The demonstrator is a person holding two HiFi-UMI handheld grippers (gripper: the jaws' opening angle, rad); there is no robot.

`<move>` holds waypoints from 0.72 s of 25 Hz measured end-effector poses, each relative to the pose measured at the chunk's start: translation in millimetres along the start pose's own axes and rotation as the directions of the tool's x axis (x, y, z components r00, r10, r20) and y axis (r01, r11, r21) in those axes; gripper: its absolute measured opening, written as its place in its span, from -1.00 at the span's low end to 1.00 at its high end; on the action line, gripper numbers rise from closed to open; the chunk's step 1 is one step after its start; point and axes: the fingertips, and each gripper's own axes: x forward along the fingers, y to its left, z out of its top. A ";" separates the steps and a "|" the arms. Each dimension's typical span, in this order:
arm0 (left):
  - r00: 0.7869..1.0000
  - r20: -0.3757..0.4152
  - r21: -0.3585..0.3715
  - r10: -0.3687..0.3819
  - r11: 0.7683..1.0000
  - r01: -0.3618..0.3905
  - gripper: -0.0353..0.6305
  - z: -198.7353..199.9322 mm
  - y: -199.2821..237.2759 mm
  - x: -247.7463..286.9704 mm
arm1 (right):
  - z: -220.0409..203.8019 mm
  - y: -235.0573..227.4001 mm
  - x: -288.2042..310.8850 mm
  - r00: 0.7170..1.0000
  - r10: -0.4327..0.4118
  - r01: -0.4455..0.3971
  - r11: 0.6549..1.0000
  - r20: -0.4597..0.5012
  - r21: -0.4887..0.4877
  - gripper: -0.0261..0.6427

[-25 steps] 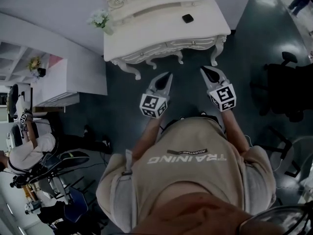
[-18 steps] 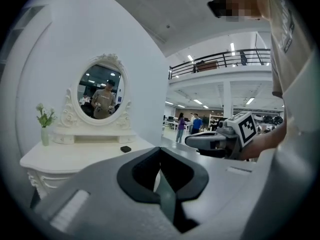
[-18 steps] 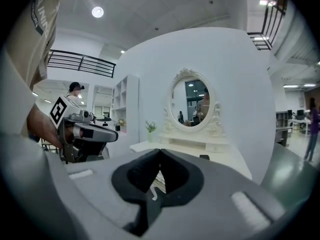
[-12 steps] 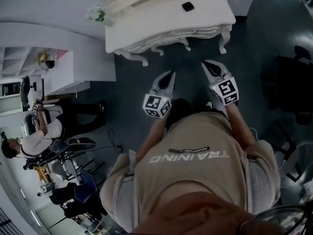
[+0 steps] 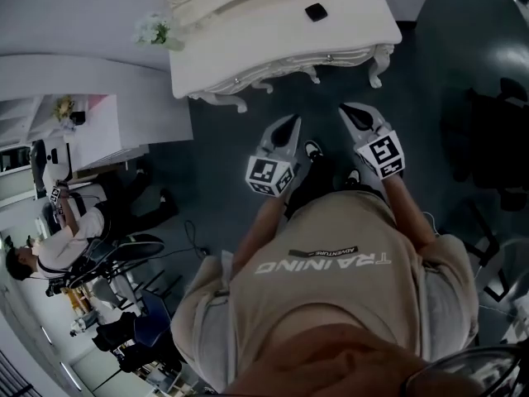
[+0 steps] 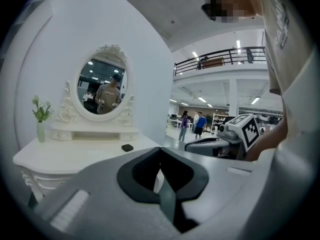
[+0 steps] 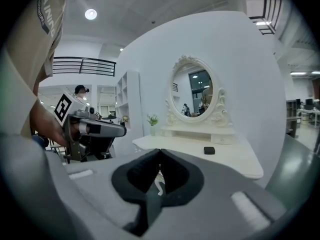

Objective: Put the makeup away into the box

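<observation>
The left tongs (image 5: 290,122) are clenched, their two dark tips meeting with nothing between them. The right tongs (image 5: 348,111) near them are clenched the same way and just as empty (each gripper view shows the pads pressed tip to tip). The two are held side by side without touching, out in front of the person's beige shirt (image 5: 331,304), and point ahead over the dark floor (image 5: 223,172). Ahead of both tips, and well apart from them, stands the white carved bench (image 5: 264,44), its curled legs on the side nearest the tongs. On its top, straight ahead of the gap between the two tongs, lies a small black case (image 5: 316,11); neither pair of tongs touches it. Beyond the case, at the back of the bench, rises an oval mirror (image 6: 102,86) in an ornate white frame. Off to the left of the left tongs, at the bench's far left corner, a pale vase of flowers (image 5: 155,31) stands upright. Farther left again, past a white partition, another person (image 5: 62,251) is among chairs and gear.
</observation>
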 end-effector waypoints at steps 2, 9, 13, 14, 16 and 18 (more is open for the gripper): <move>1.000 0.015 0.018 -0.003 1.000 0.003 -0.87 8.0 15.3 4.8 | 7.4 -1.3 9.7 1.000 -0.007 0.007 1.000 0.003 -0.001 -0.91; 0.996 0.067 0.029 -0.067 0.997 0.065 -0.87 44.5 87.9 20.7 | 69.5 -25.4 67.1 0.994 -0.109 0.111 0.990 0.031 -0.082 -0.91; 0.990 0.089 0.050 -0.106 0.994 0.102 -0.87 55.0 132.2 32.7 | 75.4 -35.5 107.5 0.986 -0.163 0.165 0.983 0.032 -0.082 -0.91; 0.990 0.090 0.059 -0.109 0.993 0.104 -0.87 53.8 144.6 34.1 | 74.7 -36.0 118.0 0.983 -0.178 0.180 0.980 0.034 -0.081 -0.91; 0.992 0.078 0.059 -0.096 0.994 0.092 -0.87 45.3 168.8 33.3 | 75.8 -31.8 135.3 0.981 -0.193 0.195 0.977 0.031 -0.083 -0.91; 0.994 0.064 0.026 -0.087 0.996 0.085 -0.87 35.3 185.2 33.5 | 79.7 -29.8 144.3 0.980 -0.196 0.197 0.976 0.016 -0.098 -0.91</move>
